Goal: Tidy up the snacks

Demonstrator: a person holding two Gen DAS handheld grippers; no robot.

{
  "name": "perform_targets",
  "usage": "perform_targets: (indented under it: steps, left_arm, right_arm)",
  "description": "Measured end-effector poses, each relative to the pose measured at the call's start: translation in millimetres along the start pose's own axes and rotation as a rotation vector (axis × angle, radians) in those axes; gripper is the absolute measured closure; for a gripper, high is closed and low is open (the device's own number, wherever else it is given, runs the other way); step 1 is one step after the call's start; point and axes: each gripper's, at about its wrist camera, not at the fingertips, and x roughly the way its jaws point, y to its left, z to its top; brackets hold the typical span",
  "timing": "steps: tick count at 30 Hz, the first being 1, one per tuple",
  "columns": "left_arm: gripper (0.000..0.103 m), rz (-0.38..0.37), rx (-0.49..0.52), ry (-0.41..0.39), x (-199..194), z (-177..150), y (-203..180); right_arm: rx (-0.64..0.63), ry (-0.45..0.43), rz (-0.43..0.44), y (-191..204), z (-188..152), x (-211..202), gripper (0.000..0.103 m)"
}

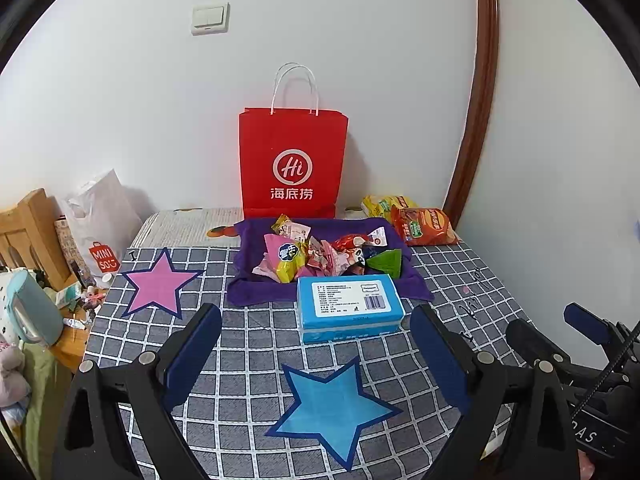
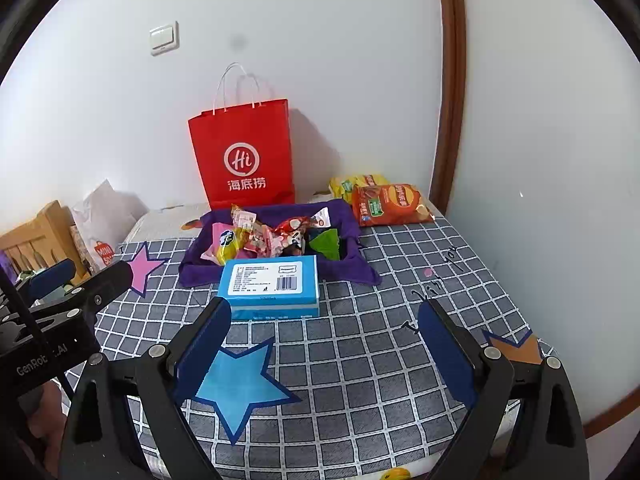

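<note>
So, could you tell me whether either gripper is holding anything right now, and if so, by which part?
Nothing is held. The left gripper and right gripper both stand open over the checked cloth, short of the blue box.

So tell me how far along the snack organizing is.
Nothing looks done yet. The small snacks still sit heaped in the purple tray; two chip bags lie beside it. Left gripper and right gripper are both open and empty. All the sorting remains; the red paper bag stands behind.
</note>
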Motion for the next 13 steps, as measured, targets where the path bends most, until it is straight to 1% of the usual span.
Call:
perform_targets:
  steps: [13]
  left_arm:
    - [0.008, 0.011, -0.01, 0.007, 3.8, -2.2, 5.6]
  right_arm:
    - [-0.014, 0.001, -0.006, 3.4, -2.7, 0.4, 0.009]
